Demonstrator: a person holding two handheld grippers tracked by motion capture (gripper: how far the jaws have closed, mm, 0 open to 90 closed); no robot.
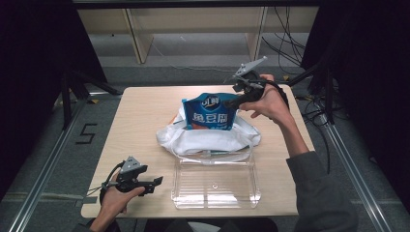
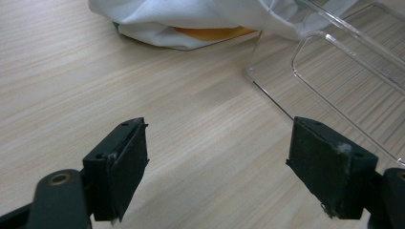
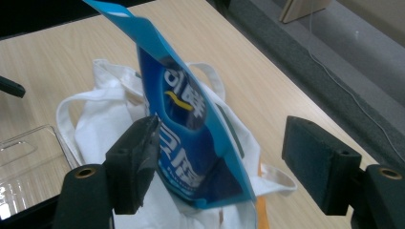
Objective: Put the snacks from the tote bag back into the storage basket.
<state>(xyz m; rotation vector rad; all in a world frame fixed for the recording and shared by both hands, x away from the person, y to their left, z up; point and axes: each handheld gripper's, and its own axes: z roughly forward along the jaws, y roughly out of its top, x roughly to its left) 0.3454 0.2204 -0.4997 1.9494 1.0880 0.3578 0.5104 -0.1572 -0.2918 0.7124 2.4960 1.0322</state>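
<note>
While the blue pouch stands up out of the white bag, the scene reads as follows.

Blue pouch: the blue pouch [image 1: 211, 112] stands upright in the mouth of the white cloth bag [image 1: 208, 139], near the middle of the table [image 1: 140, 116]; white characters are printed on its face.

Right gripper: the right gripper [image 1: 231, 103] sits at the pouch's top right corner; in the right gripper view its jaws stand wide apart, the pouch [image 3: 191, 138] between them, against the left jaw and clear of the right one, so nothing is clamped.

Left gripper: the left gripper [image 1: 155, 183] rests low at the near left of the table, well apart from the bag; its jaws are spread wide over bare wood and hold nothing.

Clear tray: a clear plastic tray [image 1: 215, 182] lies just in front of the bag, on the near side of the table.

White bag: slumped and crumpled, with something orange [image 2: 210, 33] showing under its edge in the left gripper view.
</note>
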